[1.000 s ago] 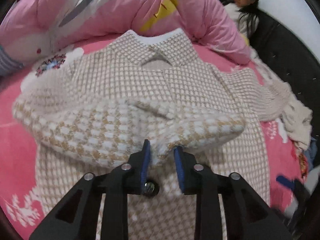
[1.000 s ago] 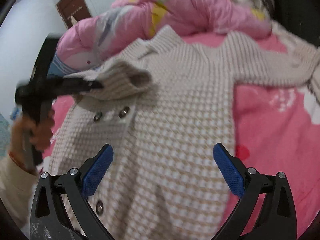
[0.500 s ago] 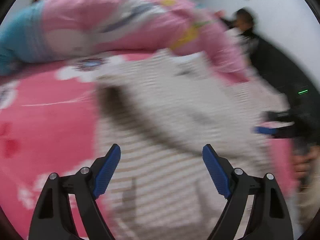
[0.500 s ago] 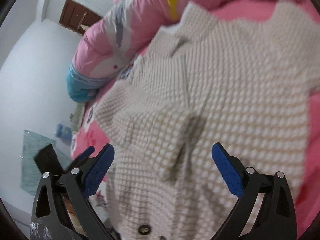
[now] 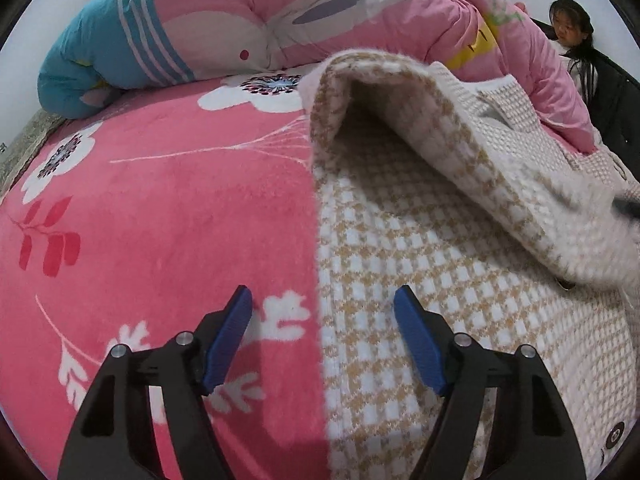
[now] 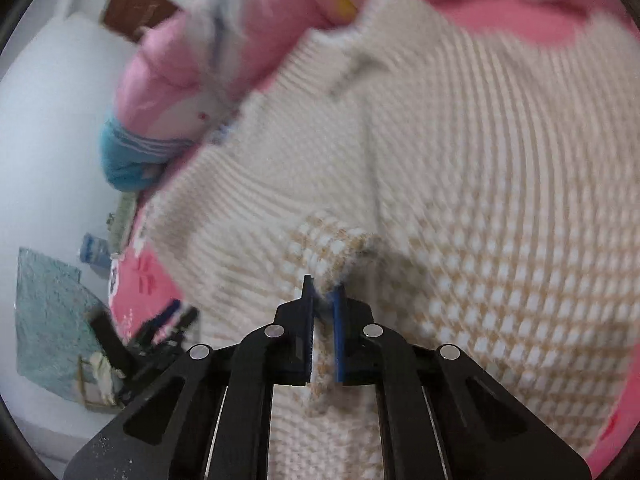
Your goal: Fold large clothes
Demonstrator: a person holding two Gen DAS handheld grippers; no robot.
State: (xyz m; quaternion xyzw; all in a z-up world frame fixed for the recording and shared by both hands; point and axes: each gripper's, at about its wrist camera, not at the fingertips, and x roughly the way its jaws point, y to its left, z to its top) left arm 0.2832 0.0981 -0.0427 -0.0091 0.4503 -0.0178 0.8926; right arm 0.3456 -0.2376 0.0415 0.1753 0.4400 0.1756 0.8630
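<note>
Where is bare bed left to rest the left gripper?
Bare pink blanket lies open left of the sweater edge, bordered behind by the rolled quilt. The open left gripper straddles that edge. Rightward is crowded: the right gripper pinches the folded-over sleeve.

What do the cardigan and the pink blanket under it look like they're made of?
The cardigan looks like a thick, soft knit, probably wool or acrylic: chunky beige-and-white checked stitches, fuzzy edges, and it holds a rounded fold. The blanket looks like plush fleece, likely synthetic: short matte nap, printed white flowers. The right gripper pinches the knit and it bunches easily.
</note>
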